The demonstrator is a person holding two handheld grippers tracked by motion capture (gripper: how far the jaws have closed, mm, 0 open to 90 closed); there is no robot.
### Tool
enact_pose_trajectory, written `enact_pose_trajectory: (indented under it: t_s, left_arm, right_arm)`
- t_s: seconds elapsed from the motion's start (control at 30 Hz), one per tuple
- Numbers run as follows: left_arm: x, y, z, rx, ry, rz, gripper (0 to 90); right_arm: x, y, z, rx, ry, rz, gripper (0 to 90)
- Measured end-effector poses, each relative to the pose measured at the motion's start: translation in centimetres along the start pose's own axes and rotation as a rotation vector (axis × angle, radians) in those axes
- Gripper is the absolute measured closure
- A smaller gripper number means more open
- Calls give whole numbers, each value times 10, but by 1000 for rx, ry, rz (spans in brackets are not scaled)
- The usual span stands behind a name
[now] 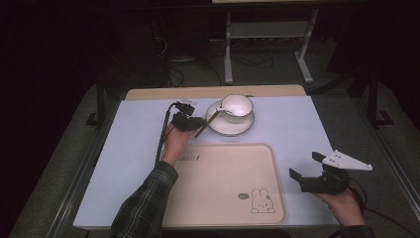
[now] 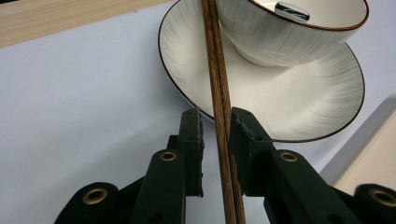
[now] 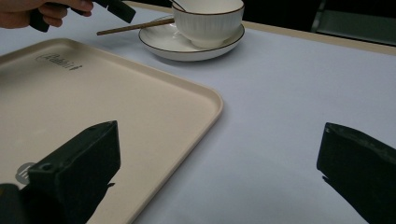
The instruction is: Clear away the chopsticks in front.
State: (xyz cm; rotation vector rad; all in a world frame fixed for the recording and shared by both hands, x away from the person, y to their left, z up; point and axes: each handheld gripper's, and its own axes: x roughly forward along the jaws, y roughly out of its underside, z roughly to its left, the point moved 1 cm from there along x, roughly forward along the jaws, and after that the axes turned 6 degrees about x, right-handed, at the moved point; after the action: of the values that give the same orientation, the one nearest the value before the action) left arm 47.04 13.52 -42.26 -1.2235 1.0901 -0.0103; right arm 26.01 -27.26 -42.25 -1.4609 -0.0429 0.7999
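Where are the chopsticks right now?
In the high view the chopsticks lean on the left rim of the plate under the bowl, past the tray's far edge; their near end lies between the left gripper's jaws.

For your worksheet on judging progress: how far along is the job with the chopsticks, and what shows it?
Done: little. The tray lies bare, and the bowl sits on its plate beyond it.
In hand: the left tongs straddle the chopsticks, which lean on the plate's rim. One pad touches them, and a gap shows beside the other, so no firm grip.
Left: gripping and moving the chopsticks. The right tongs wait open beside the tray.
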Motion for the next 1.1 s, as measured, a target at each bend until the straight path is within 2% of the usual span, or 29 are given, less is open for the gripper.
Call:
enact_pose_trajectory:
  t_s: [0.27, 0.5, 0.63, 0.83, 1.1]
  left_arm:
    - [5, 3, 2, -9, 2, 24, 736]
    - [13, 9, 1, -1, -1, 64, 743]
    - [15, 10, 1, -3, 0, 64, 772]
    - [14, 9, 1, -2, -7, 62, 841]
    - [3, 7, 5, 7, -14, 52, 847]
  right_arm:
    - [0, 0, 1, -2, -2, 0, 0]
    - [0, 0, 1, -3, -2, 0, 0]
    - [0, 0, 0, -2, -1, -2, 0]
    - [0, 0, 0, -3, -2, -3, 0]
    - [0, 0, 0, -2, -1, -3, 0]
